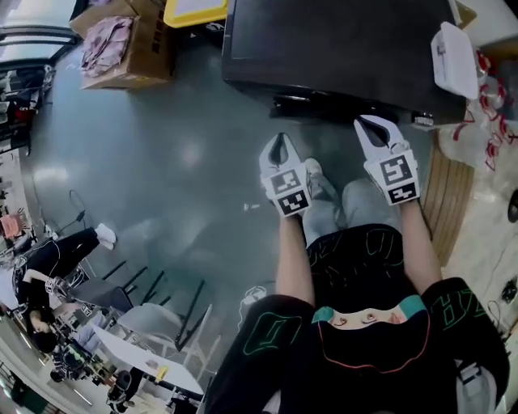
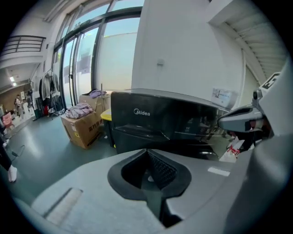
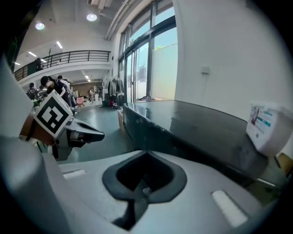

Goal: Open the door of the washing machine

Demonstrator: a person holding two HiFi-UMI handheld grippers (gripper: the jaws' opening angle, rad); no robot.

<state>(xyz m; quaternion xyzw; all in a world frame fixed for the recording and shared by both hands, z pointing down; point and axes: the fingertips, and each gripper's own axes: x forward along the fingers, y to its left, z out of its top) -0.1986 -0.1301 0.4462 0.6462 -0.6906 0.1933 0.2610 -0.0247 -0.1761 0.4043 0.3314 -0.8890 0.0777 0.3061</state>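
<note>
In the head view's lower middle, the person's two bare forearms reach up the frame over grey trousered legs, each hand carrying tongs with a marker cube. The left tongs (image 1: 280, 142) have their jaws pressed together on nothing, tips over the grey-green floor (image 1: 178, 154). The right tongs (image 1: 369, 124) are likewise closed and empty, their tips just short of the washing machine (image 1: 324, 48). That black machine fills the upper middle of the frame, and neither pair of tongs touches it. A white container (image 1: 453, 58) lies on its right end. At the upper left, beside the machine, stands a cardboard box (image 1: 129, 44) holding pinkish clothes, with a yellow bin (image 1: 194, 11) between them.
</note>
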